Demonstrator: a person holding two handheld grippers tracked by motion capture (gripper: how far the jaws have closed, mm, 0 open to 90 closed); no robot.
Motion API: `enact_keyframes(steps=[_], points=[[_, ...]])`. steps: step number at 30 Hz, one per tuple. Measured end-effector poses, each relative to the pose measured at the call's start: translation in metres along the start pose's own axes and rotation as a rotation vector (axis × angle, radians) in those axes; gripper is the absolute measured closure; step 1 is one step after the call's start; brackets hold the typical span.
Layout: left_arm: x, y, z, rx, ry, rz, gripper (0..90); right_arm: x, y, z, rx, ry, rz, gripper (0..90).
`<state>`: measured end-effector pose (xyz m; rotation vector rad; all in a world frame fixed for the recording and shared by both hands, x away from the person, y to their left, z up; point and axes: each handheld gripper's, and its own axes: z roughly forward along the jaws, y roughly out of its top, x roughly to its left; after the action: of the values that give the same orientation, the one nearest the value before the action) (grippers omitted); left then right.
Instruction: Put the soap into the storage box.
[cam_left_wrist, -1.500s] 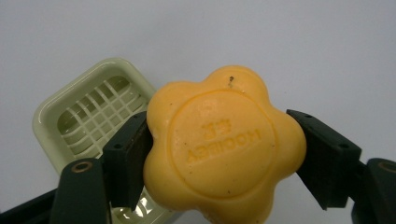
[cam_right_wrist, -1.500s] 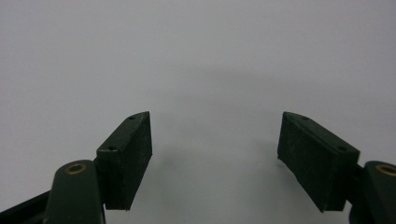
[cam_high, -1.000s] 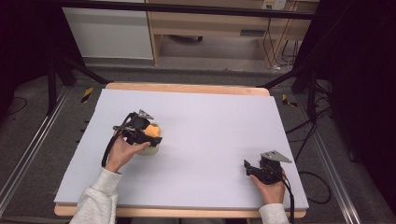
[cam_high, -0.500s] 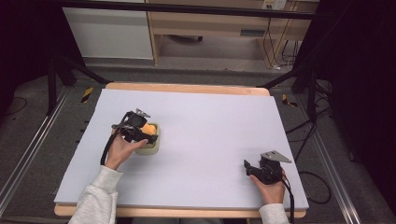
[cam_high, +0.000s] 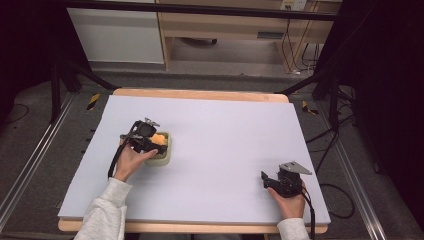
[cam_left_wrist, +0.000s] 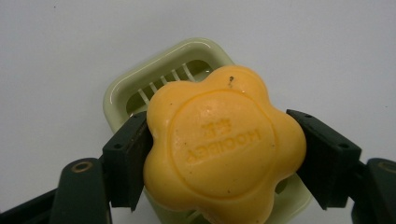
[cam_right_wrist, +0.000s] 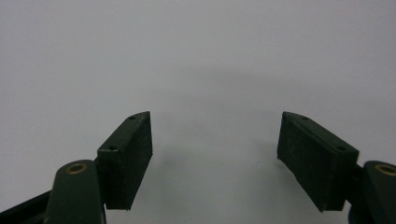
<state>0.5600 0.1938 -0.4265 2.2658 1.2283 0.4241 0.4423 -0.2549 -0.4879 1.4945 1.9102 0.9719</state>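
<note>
Two jaws of the left gripper (cam_left_wrist: 219, 154) pinch an orange flower-shaped soap bar (cam_left_wrist: 224, 144) above a pale green slotted plastic dish (cam_left_wrist: 140, 91); right gripper (cam_right_wrist: 215, 154) rests spread apart on the grey table (cam_high: 225, 135)

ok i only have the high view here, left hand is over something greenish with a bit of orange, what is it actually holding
Observer: The left gripper is clamped on a flower-shaped orange soap bar, one jaw on each side.
Operator: and the green thing
Observer: A pale green soap dish with a slotted bottom, directly behind the soap in the left gripper view.
Operator: anything written on the soap
Observer: Yes, embossed letters inside a raised ring, upside down in that view; too soft to read for sure.
Operator: right gripper got anything
Observer: No. The right gripper is open over the bare white table surface.
</note>
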Motion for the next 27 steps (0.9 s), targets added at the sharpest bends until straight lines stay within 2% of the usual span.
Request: enact_keyframes(steps=[10, 17, 27], points=[[0.001, -0.002, 0.006, 0.016, -0.001, -0.006, 26.3, 0.000, 0.000, 0.000, 0.001, -0.001, 0.000, 26.8], [-0.001, -0.003, 0.010, 0.030, 0.002, 0.007, 26.3, 0.000, 0.000, 0.000, 0.001, -0.001, -0.001, 26.8], [0.001, -0.005, 0.013, 0.031, 0.005, -0.006, 26.3, 0.000, 0.000, 0.000, 0.000, 0.000, -0.001, 26.7]])
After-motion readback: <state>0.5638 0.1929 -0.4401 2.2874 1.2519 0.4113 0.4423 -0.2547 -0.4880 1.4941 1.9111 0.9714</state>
